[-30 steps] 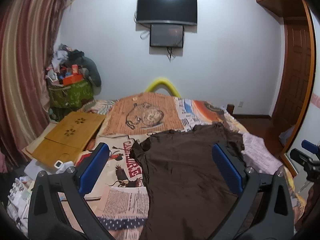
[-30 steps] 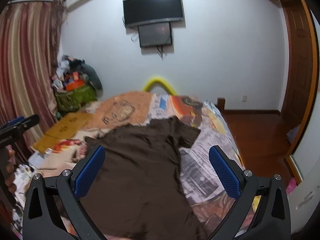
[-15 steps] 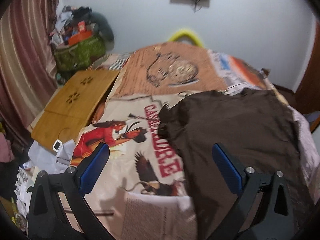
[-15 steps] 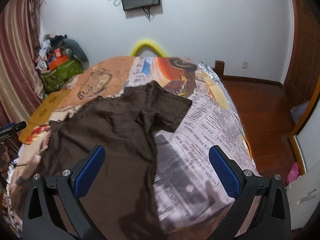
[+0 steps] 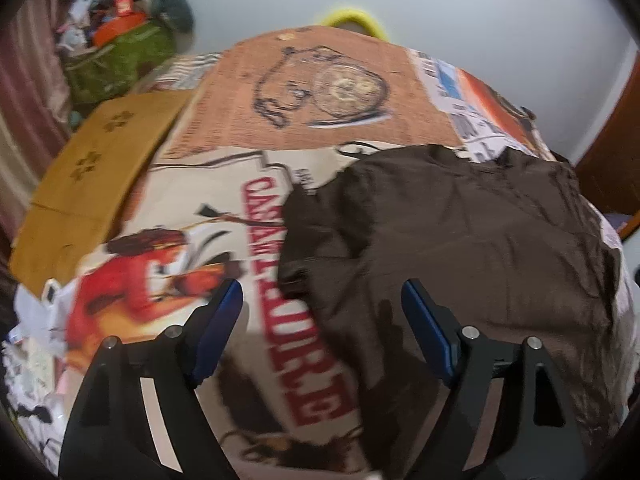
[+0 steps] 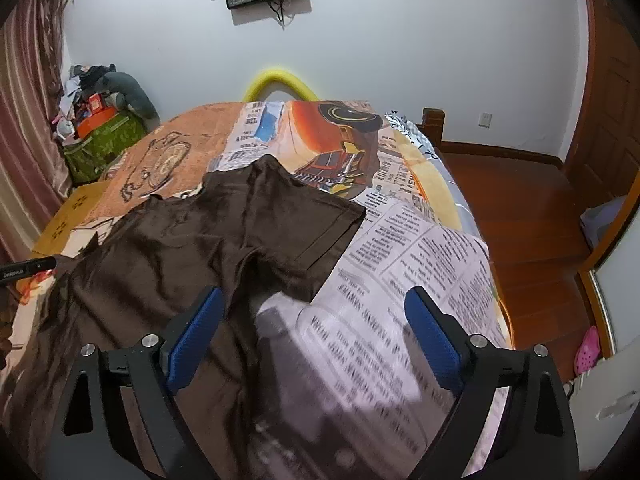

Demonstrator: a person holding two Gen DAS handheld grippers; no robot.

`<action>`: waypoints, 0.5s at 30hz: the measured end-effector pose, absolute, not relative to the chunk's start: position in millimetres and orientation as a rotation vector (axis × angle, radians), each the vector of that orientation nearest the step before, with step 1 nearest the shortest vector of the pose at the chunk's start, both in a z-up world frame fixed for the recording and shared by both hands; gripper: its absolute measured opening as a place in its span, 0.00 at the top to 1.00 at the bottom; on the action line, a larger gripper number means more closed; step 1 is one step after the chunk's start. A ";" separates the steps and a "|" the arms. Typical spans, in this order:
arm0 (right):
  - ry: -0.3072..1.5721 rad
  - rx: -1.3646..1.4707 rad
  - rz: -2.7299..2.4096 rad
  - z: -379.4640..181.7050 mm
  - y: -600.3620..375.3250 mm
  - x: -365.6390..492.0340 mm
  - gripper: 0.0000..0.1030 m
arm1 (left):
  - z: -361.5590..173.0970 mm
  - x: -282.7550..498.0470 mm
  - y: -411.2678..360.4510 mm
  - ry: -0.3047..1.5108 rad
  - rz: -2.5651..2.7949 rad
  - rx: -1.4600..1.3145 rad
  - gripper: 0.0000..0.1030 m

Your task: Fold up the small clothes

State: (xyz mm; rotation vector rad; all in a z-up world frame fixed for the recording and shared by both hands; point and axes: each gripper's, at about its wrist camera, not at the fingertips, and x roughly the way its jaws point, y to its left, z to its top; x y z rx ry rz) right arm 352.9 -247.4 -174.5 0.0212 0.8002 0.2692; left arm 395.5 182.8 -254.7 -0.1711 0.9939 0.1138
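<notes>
A small dark brown T-shirt [image 5: 460, 240] lies spread flat on a bed with a printed cover [image 5: 320, 92]. My left gripper [image 5: 322, 300] is open and empty, low over the shirt's left sleeve [image 5: 304, 248] and the cover beside it. In the right wrist view the shirt [image 6: 192, 240] lies with its right sleeve [image 6: 320, 228] stretched out. My right gripper [image 6: 314, 308] is open and empty, just above the cover beside that sleeve's lower edge.
A wooden lap desk [image 5: 96, 176] lies at the bed's left edge. A green basket of clutter [image 6: 104, 140] stands by the curtain. A yellow arch [image 6: 280, 80] shows behind the bed. The wooden floor [image 6: 532, 216] and a door [image 6: 608, 100] are to the right.
Both grippers have dropped lower and moved forward over the bed, tilting down toward the shirt's sleeves. Both stay open and empty. The shirt has not moved.
</notes>
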 end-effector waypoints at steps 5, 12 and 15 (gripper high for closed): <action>0.830 0.048 0.298 -178.0 -247.5 371.8 0.24 | -269.8 410.7 183.2 1.030 0.102 -0.213 0.20; 0.824 0.059 0.354 -176.3 -228.9 389.0 0.24 | -286.6 423.9 198.0 1.077 0.035 -0.374 0.20; 0.868 0.017 0.342 -191.7 -217.3 398.8 0.24 | -286.4 429.3 202.8 1.075 0.028 -0.412 0.20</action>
